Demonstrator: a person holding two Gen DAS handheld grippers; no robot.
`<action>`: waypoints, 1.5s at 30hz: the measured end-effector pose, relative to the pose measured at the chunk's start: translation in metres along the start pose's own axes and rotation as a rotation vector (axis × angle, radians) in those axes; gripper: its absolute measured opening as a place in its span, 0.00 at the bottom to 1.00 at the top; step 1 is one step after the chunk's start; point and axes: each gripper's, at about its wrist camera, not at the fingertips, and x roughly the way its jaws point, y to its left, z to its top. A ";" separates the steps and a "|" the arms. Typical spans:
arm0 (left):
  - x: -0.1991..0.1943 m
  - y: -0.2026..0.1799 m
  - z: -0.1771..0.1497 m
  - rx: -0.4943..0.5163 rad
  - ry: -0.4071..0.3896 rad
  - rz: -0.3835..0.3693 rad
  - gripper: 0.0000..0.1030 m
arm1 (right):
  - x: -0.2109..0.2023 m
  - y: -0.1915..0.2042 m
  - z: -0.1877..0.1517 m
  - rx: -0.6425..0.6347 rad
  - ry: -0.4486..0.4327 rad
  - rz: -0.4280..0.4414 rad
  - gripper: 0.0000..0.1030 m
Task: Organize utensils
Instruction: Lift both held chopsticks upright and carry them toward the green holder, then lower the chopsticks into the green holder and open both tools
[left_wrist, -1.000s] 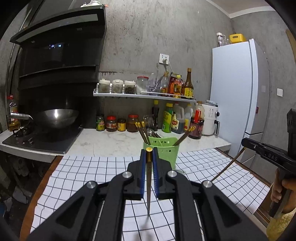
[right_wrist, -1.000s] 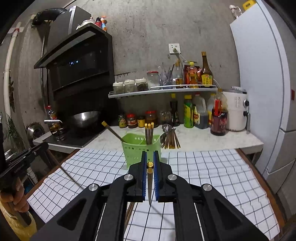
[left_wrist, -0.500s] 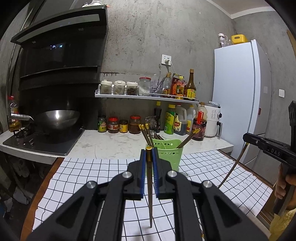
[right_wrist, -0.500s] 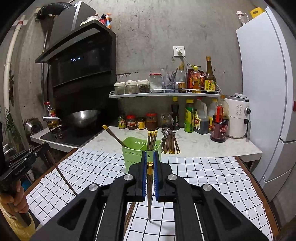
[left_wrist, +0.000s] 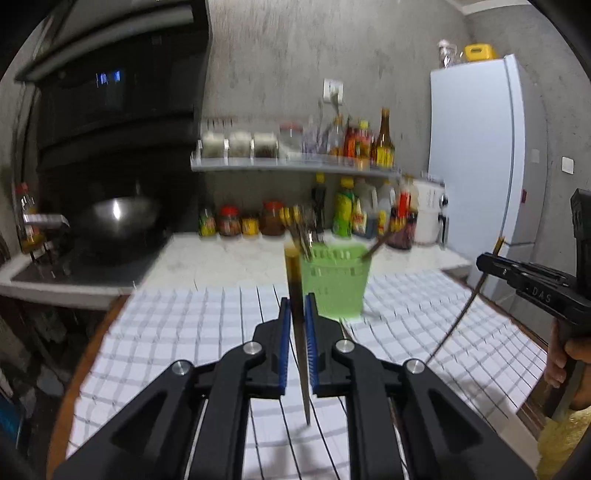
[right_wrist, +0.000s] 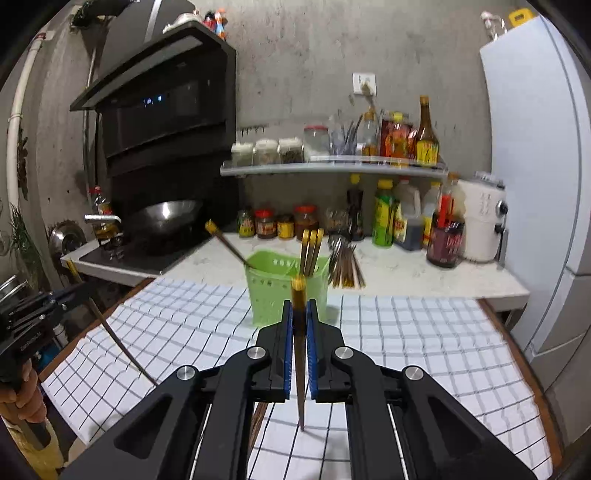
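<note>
A green slotted utensil basket stands at the far edge of the checked cloth with several gold-capped chopsticks in it. My left gripper is shut on a dark chopstick, held upright, tip down, short of the basket. My right gripper is shut on another gold-capped chopstick, also upright just in front of the basket. Each gripper shows in the other's view, the right one and the left one, both with a chopstick hanging down.
A white checked cloth covers the table. More chopsticks lie in a loose bundle on the marble counter behind the basket. Sauce bottles and jars line the wall, a wok stands at left, a white fridge at right.
The left gripper has risen and shifted left, so the basket now sits right of its chopstick. The right gripper moved closer to the basket. Both stay shut.
</note>
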 end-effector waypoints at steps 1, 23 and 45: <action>0.005 0.000 -0.004 -0.003 0.022 0.005 0.07 | 0.003 0.000 -0.004 0.001 0.013 0.001 0.07; 0.018 -0.011 -0.034 0.000 0.084 -0.017 0.06 | 0.024 -0.015 -0.047 0.052 0.129 -0.013 0.06; 0.097 -0.032 0.120 0.040 -0.184 -0.067 0.06 | 0.080 -0.061 0.105 0.070 -0.193 -0.021 0.06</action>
